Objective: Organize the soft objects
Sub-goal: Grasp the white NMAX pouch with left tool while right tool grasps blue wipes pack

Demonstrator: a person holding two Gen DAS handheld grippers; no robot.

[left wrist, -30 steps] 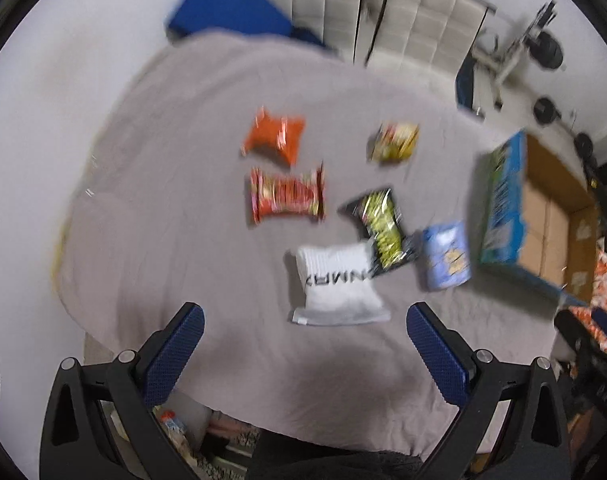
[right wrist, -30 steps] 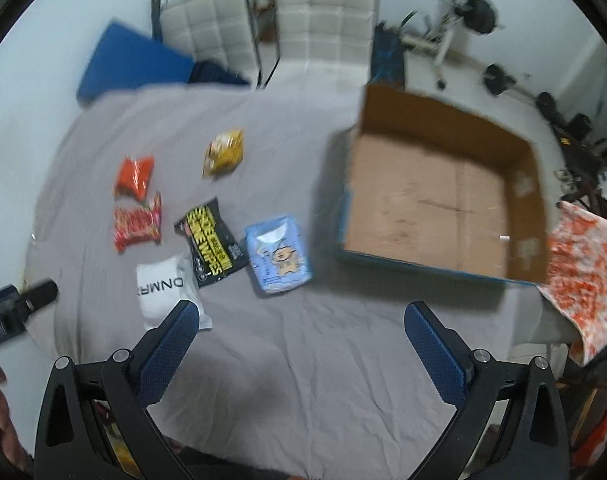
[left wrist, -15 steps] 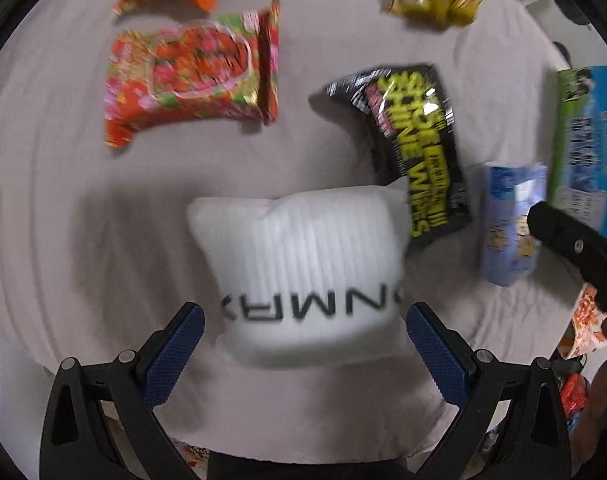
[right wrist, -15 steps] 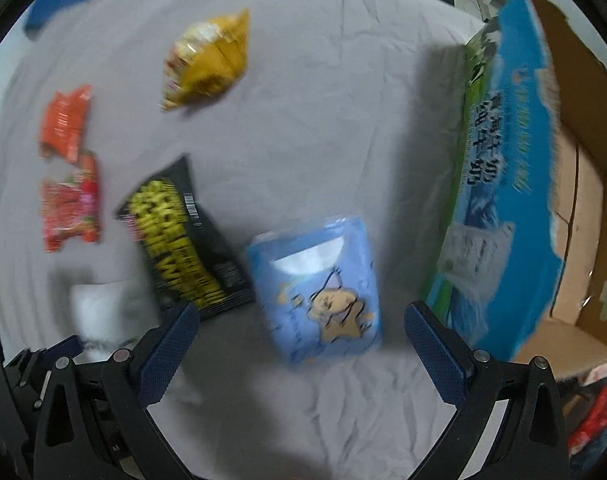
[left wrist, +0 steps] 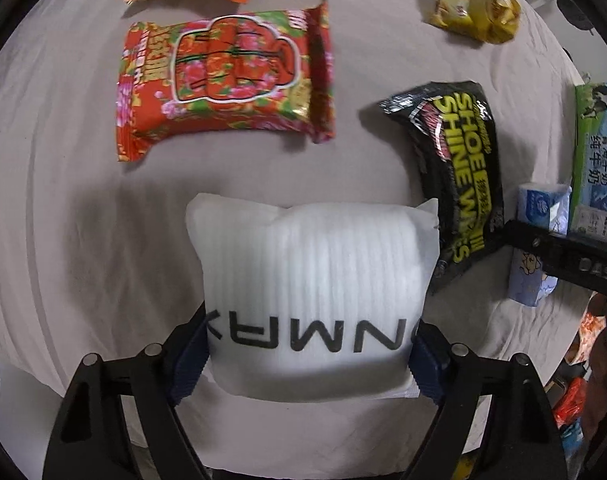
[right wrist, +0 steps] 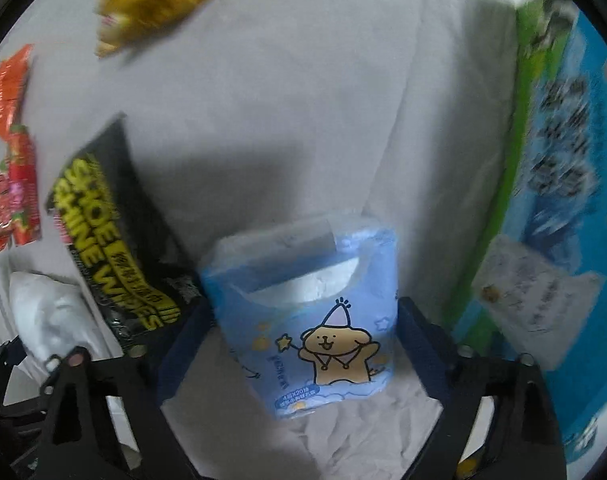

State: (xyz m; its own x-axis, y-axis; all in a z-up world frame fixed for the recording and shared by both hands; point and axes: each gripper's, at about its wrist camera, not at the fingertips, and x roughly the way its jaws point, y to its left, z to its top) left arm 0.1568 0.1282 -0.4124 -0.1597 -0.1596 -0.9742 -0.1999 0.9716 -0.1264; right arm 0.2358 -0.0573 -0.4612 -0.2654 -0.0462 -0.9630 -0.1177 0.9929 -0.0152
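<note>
left gripper [left wrist: 309, 354]: my jaws closing, pads at sides of white pack [left wrist: 315, 296] near cloth's [left wrist: 63, 216] near edge | right gripper [right wrist: 303, 344]: closing around, not yet touching, blue tissue pack [right wrist: 307, 320] beside box [right wrist: 563, 184] | both probably light, squashy, slippery; grip mid-sides.

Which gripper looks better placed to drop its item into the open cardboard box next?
Probably the right gripper: its jaws are closing around the blue tissue pack, right beside the blue-printed cardboard box. The left gripper straddles the white pouch, farther away.
</note>
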